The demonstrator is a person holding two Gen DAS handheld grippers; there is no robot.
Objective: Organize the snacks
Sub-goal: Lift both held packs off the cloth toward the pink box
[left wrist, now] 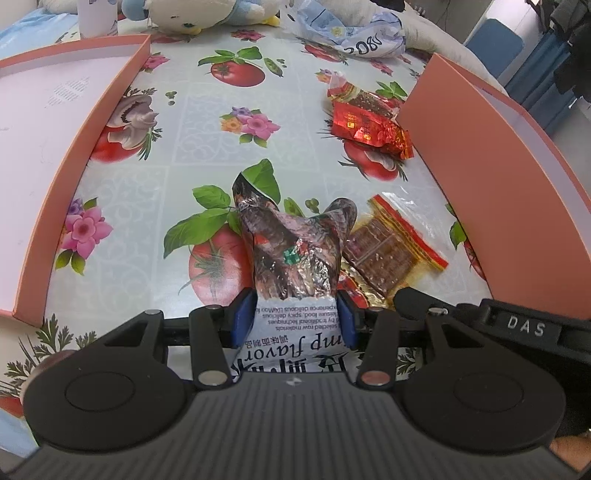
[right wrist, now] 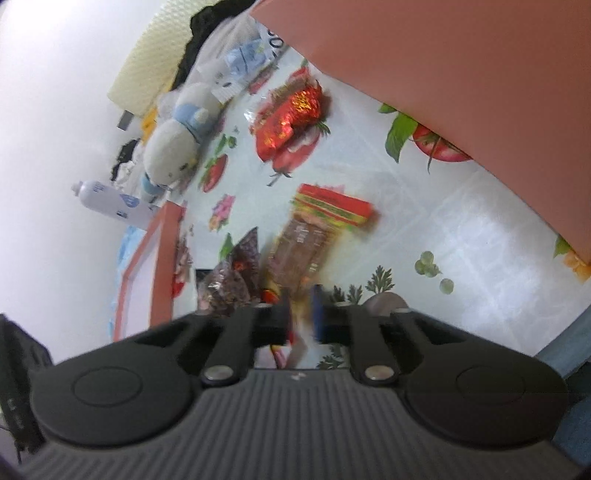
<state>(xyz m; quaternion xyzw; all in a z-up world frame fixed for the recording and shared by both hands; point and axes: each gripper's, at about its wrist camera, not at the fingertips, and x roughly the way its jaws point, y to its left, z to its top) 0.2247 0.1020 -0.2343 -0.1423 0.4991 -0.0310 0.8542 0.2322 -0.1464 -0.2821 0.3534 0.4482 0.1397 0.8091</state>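
Note:
My left gripper (left wrist: 293,317) is shut on a dark foil snack packet (left wrist: 295,254) with white printed text, held just above the flowered tablecloth. A clear packet of brown snack with a red and yellow band (left wrist: 391,254) lies right of it; the right wrist view shows it too (right wrist: 314,236). My right gripper (right wrist: 301,314) is shut on the near end of that clear packet. Red foil packets (left wrist: 369,118) lie farther back right and also show in the right wrist view (right wrist: 291,118). The dark packet shows in the right wrist view (right wrist: 229,284).
An orange box with a white inside (left wrist: 66,155) stands at the left, and another orange box (left wrist: 491,155) at the right. Plush toys (left wrist: 192,14), a white bottle (left wrist: 96,18) and a crumpled blue-white bag (left wrist: 351,29) sit at the table's far edge.

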